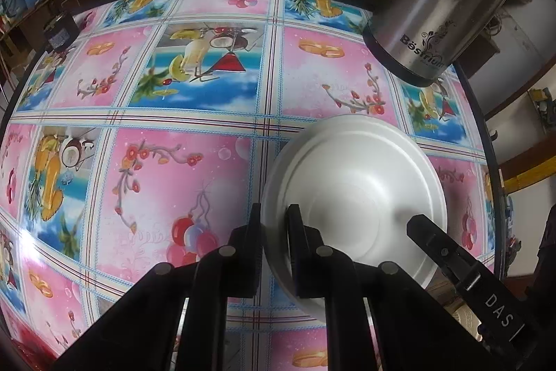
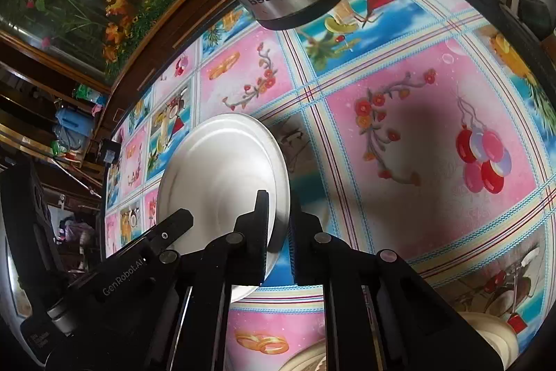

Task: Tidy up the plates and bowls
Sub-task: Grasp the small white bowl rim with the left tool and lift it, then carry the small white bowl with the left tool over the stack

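Two black two-finger grippers on one round white plate (image 1: 354, 183), which sits on a round table under a glossy pink-and-blue tablecloth printed with fruit and flowers (image 1: 173, 169); plate lies toward the right side of the table in the left wrist view, toward the left side in the right wrist view (image 2: 222, 169); left gripper (image 1: 274, 225) clenched on the plate's near-left rim, one finger outside the edge, one on the inner face; right gripper (image 2: 279, 218) clenched on the opposite rim, one finger on the plate's face, the other behind its edge; each gripper's tip shows in the other's view, resting over the plate; whether the plate is flat on the cloth or lifted, cannot tell; brushed-steel cylindrical flask with black base and printed logo (image 1: 438, 6) stands upright beyond the plate, apart from it; cream ribbed dish edge (image 2: 493, 336) at lower right of the right wrist view, partly hidden.
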### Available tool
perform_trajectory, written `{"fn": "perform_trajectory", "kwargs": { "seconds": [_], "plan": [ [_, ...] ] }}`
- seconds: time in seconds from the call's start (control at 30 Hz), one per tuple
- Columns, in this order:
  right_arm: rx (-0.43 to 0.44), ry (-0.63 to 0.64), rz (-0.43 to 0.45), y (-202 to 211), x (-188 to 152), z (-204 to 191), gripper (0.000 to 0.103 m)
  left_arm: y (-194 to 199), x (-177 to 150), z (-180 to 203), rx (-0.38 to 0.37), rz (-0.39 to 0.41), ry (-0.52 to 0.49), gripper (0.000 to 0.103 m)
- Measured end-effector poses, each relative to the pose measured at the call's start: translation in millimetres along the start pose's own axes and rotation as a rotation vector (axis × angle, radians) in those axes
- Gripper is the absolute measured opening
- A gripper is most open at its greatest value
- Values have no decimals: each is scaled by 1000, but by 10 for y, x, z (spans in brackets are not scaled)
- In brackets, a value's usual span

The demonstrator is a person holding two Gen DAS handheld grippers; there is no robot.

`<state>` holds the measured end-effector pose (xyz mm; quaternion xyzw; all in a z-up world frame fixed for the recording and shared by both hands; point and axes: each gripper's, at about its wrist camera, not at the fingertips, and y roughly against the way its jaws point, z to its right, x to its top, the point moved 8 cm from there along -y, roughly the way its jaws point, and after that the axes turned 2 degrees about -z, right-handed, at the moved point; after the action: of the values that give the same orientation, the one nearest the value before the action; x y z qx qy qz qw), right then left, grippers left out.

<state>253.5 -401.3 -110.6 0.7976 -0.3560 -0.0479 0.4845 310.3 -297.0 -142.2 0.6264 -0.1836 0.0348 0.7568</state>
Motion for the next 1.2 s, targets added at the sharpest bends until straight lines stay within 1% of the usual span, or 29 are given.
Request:
{"fn": "perform_trajectory", "kwargs": {
  "seconds": [0.27,0.47,0.6,0.73,0.87,0.93,1.03,1.17,1.2],
  "plan": [
    [19,38,35,161,-56,-194,9,244,-22,-109,-13,24,9,12],
    [54,74,69,403,-168,-478,9,658,-104,-289,-19,79,18,12],
    [82,117,90,619,-358,-731,9,973,-204,-440,-26,121,26,12],
    [137,133,100,825,-715,-879,9,1261,-421,-573,-19,147,17,12],
    [181,145,89,977,-1081,-972,10,1482,-787,-758,-19,166,6,12],
    [200,161,82,1055,-1285,-1024,9,1530,-944,-867,-23,166,13,12],
    [201,205,75,1151,-1611,-1153,9,1596,-1262,-1068,-37,159,43,12],
    [205,273,51,1192,-2116,-1315,9,1764,-1630,-1317,-12,215,73,12],
    [205,284,44,1190,-2197,-1338,9,1814,-1719,-1394,-6,235,87,12]
  ]
}}
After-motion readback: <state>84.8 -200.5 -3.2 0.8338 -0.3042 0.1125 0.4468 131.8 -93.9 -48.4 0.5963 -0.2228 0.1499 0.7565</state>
